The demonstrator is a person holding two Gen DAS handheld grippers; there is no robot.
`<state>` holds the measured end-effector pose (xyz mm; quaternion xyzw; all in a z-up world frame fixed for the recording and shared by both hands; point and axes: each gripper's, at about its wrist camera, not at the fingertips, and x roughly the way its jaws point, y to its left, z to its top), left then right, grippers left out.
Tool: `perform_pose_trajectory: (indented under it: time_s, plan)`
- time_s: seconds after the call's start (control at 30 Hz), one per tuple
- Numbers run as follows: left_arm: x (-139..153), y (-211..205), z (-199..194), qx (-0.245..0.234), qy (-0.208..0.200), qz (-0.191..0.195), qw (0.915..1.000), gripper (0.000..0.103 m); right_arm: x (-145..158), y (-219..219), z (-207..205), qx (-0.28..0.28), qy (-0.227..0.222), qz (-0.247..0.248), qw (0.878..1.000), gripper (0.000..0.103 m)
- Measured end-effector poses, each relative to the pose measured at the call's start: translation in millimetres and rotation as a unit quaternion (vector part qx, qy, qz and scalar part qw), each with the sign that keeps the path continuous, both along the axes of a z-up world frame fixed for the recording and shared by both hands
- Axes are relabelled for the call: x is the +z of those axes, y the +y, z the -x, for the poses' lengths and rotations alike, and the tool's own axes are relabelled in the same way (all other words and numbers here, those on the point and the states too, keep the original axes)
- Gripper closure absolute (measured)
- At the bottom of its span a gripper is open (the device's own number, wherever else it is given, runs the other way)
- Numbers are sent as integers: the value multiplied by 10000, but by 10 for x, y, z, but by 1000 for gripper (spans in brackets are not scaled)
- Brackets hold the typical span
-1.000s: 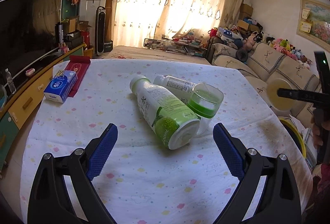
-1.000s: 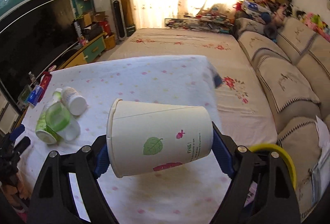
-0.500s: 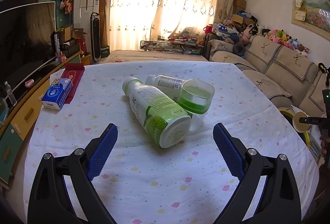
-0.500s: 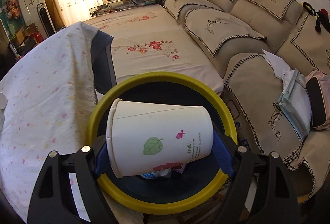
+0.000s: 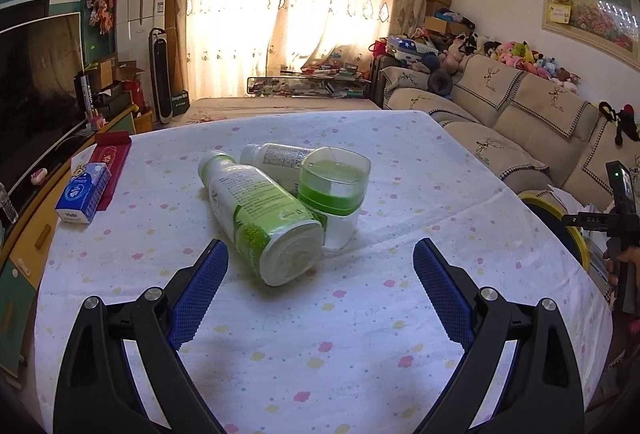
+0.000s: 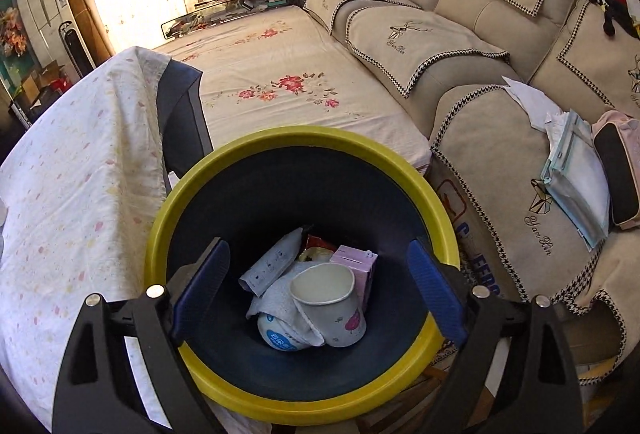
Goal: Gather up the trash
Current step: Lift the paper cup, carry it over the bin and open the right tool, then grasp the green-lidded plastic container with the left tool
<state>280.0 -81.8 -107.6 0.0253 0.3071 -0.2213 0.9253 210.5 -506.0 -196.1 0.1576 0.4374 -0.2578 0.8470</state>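
A white paper cup [image 6: 330,304] lies inside the dark bin with a yellow rim [image 6: 304,138], on top of wrappers, a pink carton and other trash. My right gripper [image 6: 318,290] hangs over the bin mouth, its jaws opening with nothing between them. On the flowered tablecloth [image 5: 360,334] lie a green-labelled bottle [image 5: 262,218], a second white bottle [image 5: 280,156] behind it, and a clear cup with a green band [image 5: 334,194]. My left gripper [image 5: 320,290] is open just short of the bottle's base, touching nothing.
A blue tissue pack [image 5: 82,192] and a red box [image 5: 110,158] sit at the table's left edge. The bin rim [image 5: 560,218] shows beside the table's right edge, with a hand on the other gripper there. A beige sofa [image 6: 500,82] with papers stands right of the bin.
The right gripper carried the paper cup from over the table to above the bin and let it go; the cup now lies in the bin. The left gripper shifted slightly toward the bottles.
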Motion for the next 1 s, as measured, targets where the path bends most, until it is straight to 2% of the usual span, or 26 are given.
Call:
perform_pose_trajectory:
  time_s: [0.1,0.23,0.43,0.6,0.77,0.83,1.0]
  plan:
    - [47,-147,-102,-252,166,-62,9995,11,-20,-17,-7,18,-12,-70,10000,17]
    - [176,-375,-260,-574,169,-249,9979,11,-32,-35,1,22,-84,-176,9998,17]
    - [275,-596,-648,-638,152,-527,9965,11,-64,-42,3,90,-135,-285,9995,17]
    - [169,-683,-952,-658,467,-602,9949,11,-90,-36,-31,165,-141,-339,9992,17]
    - [42,-770,-1070,-750,629,-786,9921,11,-153,-16,-85,249,-75,-405,9988,17]
    - [2,-812,-1086,-792,683,-856,9908,18,-169,-3,-104,276,-63,-425,9987,17]
    - [-118,-873,-1112,-790,758,-1166,9871,25,-197,32,-144,354,-24,-446,9984,17]
